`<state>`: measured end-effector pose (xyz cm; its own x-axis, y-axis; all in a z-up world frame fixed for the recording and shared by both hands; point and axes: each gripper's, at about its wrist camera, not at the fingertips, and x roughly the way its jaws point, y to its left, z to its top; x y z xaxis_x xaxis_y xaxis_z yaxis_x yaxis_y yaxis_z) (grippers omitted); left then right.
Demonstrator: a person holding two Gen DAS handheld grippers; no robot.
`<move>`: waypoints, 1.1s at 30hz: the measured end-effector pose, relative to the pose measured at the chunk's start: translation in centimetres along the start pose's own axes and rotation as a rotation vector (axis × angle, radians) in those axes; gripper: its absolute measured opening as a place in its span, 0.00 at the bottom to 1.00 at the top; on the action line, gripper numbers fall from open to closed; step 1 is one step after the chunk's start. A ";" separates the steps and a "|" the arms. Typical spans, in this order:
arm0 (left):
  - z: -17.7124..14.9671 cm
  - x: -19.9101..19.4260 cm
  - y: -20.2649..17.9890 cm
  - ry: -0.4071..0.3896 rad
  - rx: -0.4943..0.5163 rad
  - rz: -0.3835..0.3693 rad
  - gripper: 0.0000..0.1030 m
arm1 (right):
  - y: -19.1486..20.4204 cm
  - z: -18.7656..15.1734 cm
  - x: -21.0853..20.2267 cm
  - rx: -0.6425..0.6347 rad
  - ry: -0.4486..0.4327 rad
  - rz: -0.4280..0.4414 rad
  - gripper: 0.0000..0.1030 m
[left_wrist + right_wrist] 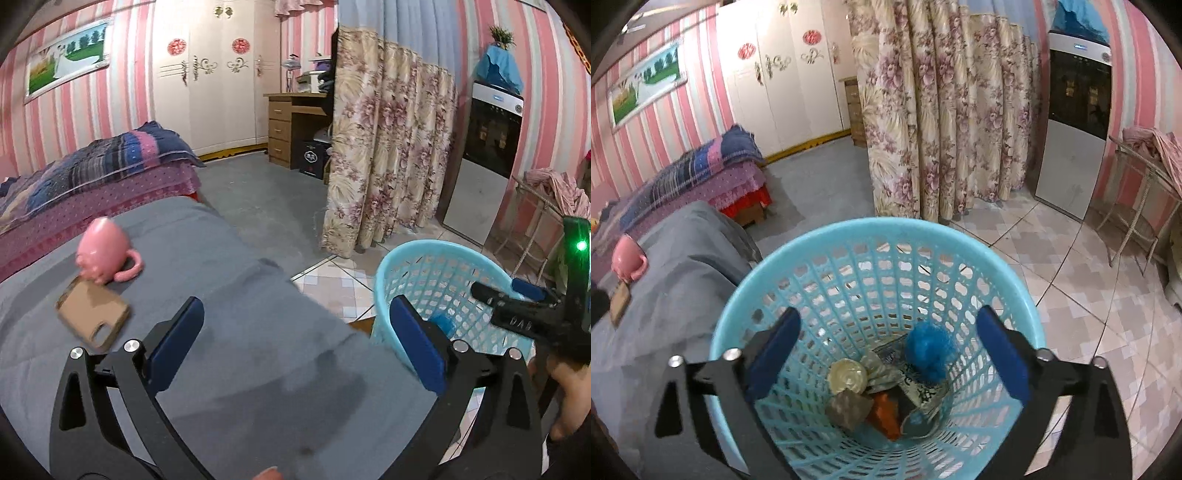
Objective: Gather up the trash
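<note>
Trash (886,384), crumpled and multicoloured, fills the blue basket (849,236); both grippers gape empty.

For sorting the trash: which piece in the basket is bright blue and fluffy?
The blue fluffy ball, lying topmost in the basket; the other pieces are flat wrappers.

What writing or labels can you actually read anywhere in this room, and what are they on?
None can be read for certain.
Right gripper: raised marks on its black body, too blurred.
Printed wrapper in the blue basket: dark characters, unreadable.
Black box beside the desk: white emblem, too small.
Tall cabinet: small blue logo, unreadable.
</note>
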<state>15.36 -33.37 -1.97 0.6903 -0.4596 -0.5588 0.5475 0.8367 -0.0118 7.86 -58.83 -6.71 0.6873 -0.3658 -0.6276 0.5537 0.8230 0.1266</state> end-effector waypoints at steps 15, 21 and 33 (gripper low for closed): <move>-5.9 -14.5 6.9 -0.086 -0.051 0.170 0.95 | 10.6 -4.7 -14.1 -0.126 -0.174 0.067 0.96; -8.9 -19.0 8.6 -0.089 -0.087 0.200 0.95 | 14.4 -7.9 -18.0 -0.178 -0.176 0.151 0.96; -13.3 -21.5 11.1 -0.082 -0.152 0.251 0.95 | 17.4 -12.5 -21.8 -0.287 -0.244 0.180 0.96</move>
<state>0.29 -10.19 -1.11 0.8343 -0.2506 -0.4911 0.2823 0.9593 -0.0098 -3.34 -31.11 -0.45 0.8715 -0.2684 -0.4105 0.2845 0.9584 -0.0227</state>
